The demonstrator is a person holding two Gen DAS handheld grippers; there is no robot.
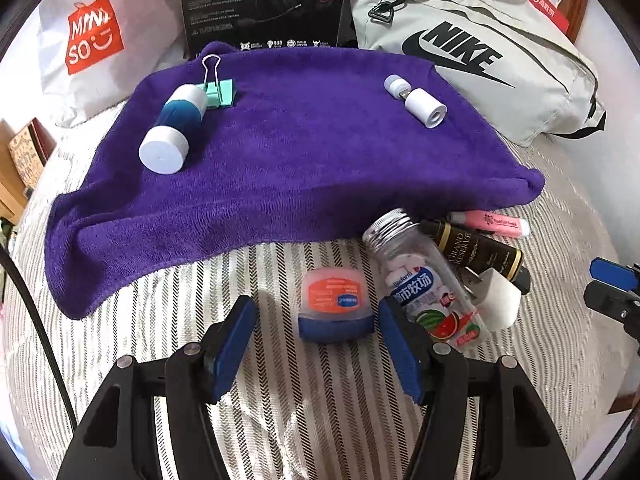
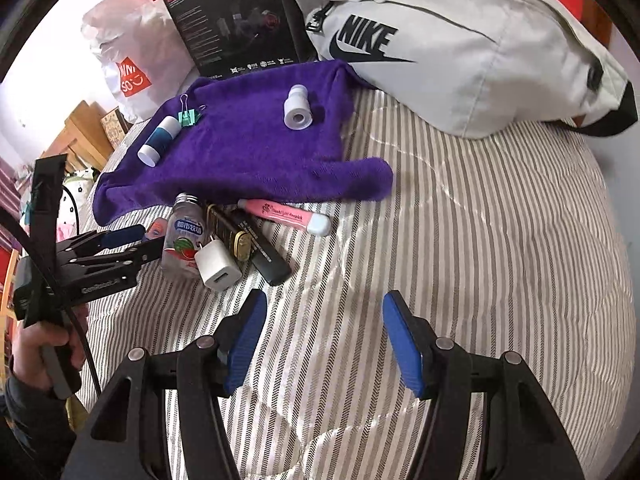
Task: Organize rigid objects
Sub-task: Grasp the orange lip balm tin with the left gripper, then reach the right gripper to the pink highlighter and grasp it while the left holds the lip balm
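Observation:
A purple towel (image 1: 304, 148) lies on the striped bed and bears a blue-and-white tube (image 1: 174, 128), a green binder clip (image 1: 218, 88) and a white two-piece cylinder (image 1: 416, 100). In front of the towel lie a small orange Vaseline jar (image 1: 335, 308), a clear candy bottle (image 1: 424, 280), a black bottle (image 1: 478, 252), a pink highlighter (image 1: 490, 222) and a white charger (image 2: 218, 266). My left gripper (image 1: 316, 320) is open, its pads on either side of the Vaseline jar, not touching it. My right gripper (image 2: 324, 320) is open and empty over bare bedding, right of the pile.
A grey Nike bag (image 1: 476, 64), a black product box (image 1: 260, 4) and a white Miniso bag (image 1: 92, 40) stand behind the towel. The striped bedding (image 2: 480, 260) stretches to the right. Wooden furniture (image 2: 80, 132) stands at the left.

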